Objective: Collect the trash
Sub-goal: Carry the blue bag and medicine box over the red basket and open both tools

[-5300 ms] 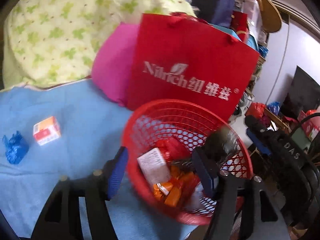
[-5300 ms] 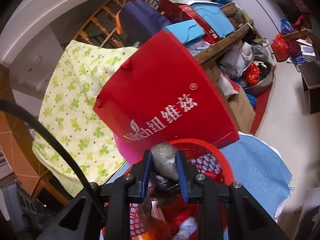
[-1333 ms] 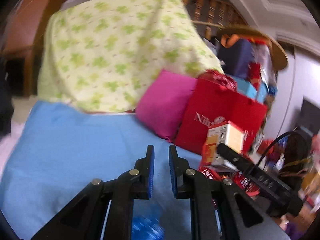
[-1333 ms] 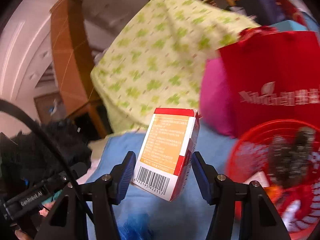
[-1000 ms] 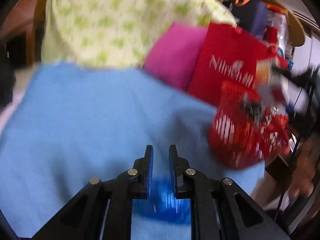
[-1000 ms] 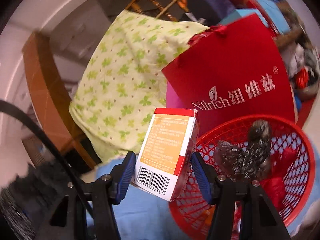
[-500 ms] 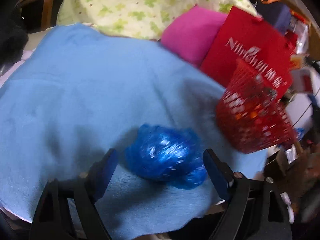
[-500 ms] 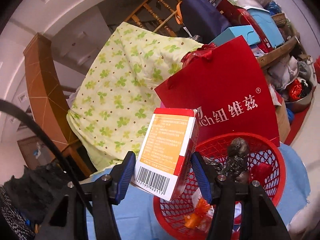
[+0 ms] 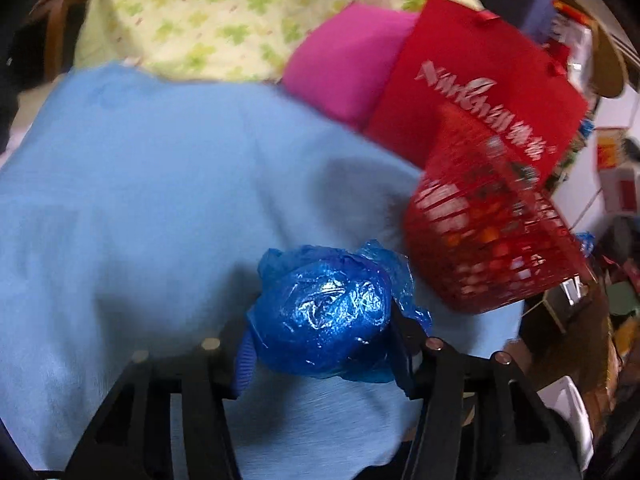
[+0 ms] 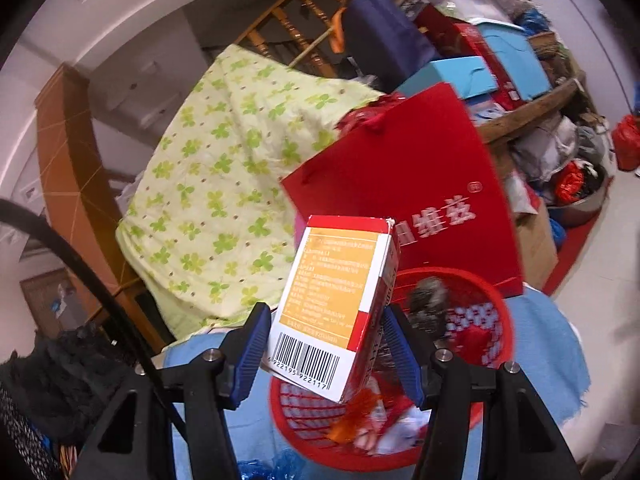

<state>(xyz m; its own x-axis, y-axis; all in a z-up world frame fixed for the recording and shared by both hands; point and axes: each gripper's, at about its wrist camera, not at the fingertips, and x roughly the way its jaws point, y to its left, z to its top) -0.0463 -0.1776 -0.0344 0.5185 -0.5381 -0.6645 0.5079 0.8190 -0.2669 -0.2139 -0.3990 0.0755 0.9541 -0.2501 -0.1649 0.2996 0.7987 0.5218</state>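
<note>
A crumpled blue plastic wad (image 9: pixel 324 312) lies on the light blue blanket (image 9: pixel 140 200) in the left wrist view. My left gripper (image 9: pixel 324 344) is closing around it, and its pads touch both sides of the wad. My right gripper (image 10: pixel 326 340) is shut on an orange, white and red carton (image 10: pixel 332 304) with a barcode. The carton hangs upright just over the near rim of the red mesh basket (image 10: pixel 508 344). That basket (image 9: pixel 492 240) holds several wrappers and a dark clump and sits right of the wad.
A red paper bag (image 9: pixel 472 92) stands behind the basket, with a pink cushion (image 9: pixel 344 60) and a green-patterned quilt (image 9: pixel 220 12) beside it. The blanket's edge drops off right of the basket. Cluttered shelves and boxes (image 10: pixel 500 72) fill the far right.
My left gripper went from shut to wide open around the blue wad, then narrowed onto it. My right gripper carried the carton over the red basket.
</note>
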